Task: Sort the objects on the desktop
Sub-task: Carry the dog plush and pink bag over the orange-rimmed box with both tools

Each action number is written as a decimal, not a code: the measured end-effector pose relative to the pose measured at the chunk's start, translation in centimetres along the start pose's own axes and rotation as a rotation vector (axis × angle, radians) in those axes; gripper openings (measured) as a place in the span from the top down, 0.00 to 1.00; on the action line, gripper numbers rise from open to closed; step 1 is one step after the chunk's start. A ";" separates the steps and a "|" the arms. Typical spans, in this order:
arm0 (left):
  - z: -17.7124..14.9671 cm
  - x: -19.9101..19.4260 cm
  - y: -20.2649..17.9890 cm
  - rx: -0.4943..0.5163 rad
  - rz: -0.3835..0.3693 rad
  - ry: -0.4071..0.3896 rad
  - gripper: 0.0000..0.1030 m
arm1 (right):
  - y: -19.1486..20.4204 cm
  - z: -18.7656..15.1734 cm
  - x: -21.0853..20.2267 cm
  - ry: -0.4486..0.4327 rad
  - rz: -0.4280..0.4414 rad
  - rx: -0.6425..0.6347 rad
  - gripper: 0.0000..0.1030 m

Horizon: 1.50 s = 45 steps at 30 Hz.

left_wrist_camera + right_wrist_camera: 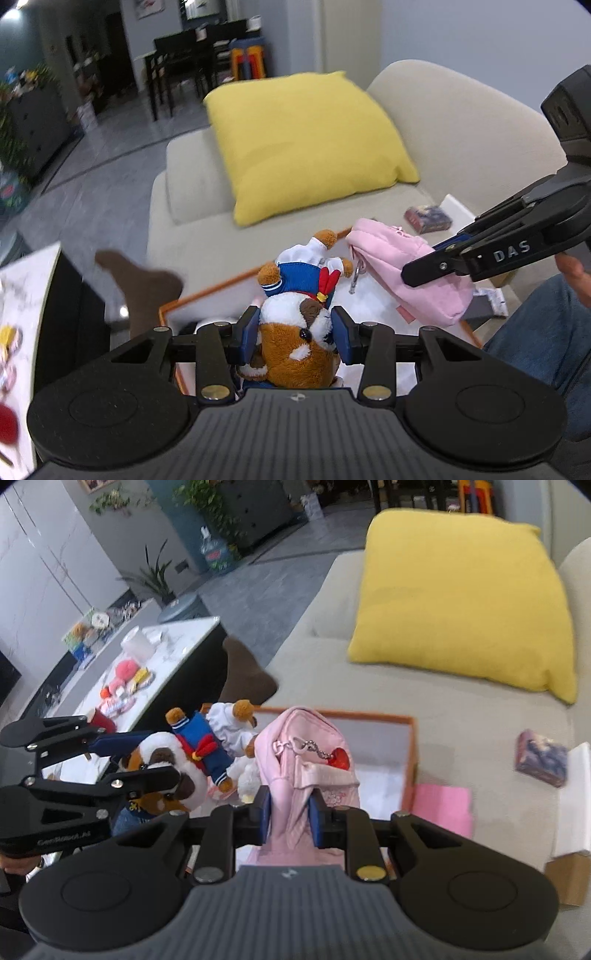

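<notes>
Beige fabric sofa (424, 716), smooth weave, rounded back. Square yellow cushion (461, 602), soft, plump, leaning on the backrest; bare seat beside and in front of it. Shallow orange-rimmed box (408, 753) with white lining sits on the seat, open top; small white soft things inside, too hidden to name. Pink fabric pouch (306, 760), zipped, metal clip and red heart charm, over the box, pinched by right gripper (289, 821), blue pads tight on it. Plush dog (295, 325), fuzzy brown-white, blue sailor top, head clamped in left gripper (296, 334), above box's near corner. Small dark printed pack (541, 762) lies apart on seat.
</notes>
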<state>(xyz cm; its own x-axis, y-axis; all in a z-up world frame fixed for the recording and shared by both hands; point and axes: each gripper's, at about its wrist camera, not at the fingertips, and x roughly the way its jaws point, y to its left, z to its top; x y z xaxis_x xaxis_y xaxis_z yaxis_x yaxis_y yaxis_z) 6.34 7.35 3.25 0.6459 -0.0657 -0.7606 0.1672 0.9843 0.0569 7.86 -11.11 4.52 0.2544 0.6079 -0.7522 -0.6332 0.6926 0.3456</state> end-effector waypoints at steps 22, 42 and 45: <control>-4.9 7.4 -0.5 0.002 0.034 0.071 0.53 | -2.4 -0.6 11.4 0.204 -0.132 -0.046 0.78; -5.2 6.6 2.2 -0.452 -0.194 -0.069 0.54 | -3.8 2.4 8.7 0.144 -0.118 0.078 0.78; -5.1 8.2 2.2 -0.496 -0.165 -0.037 0.54 | -4.5 2.6 8.6 0.133 -0.107 0.136 0.78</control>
<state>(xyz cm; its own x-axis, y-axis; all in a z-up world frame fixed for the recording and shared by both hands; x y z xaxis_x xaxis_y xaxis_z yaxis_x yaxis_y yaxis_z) 8.26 9.83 -6.17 0.6680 -0.2233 -0.7098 -0.0984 0.9190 -0.3818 14.81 -7.98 -2.07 0.2103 0.4775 -0.8531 -0.5007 0.8021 0.3255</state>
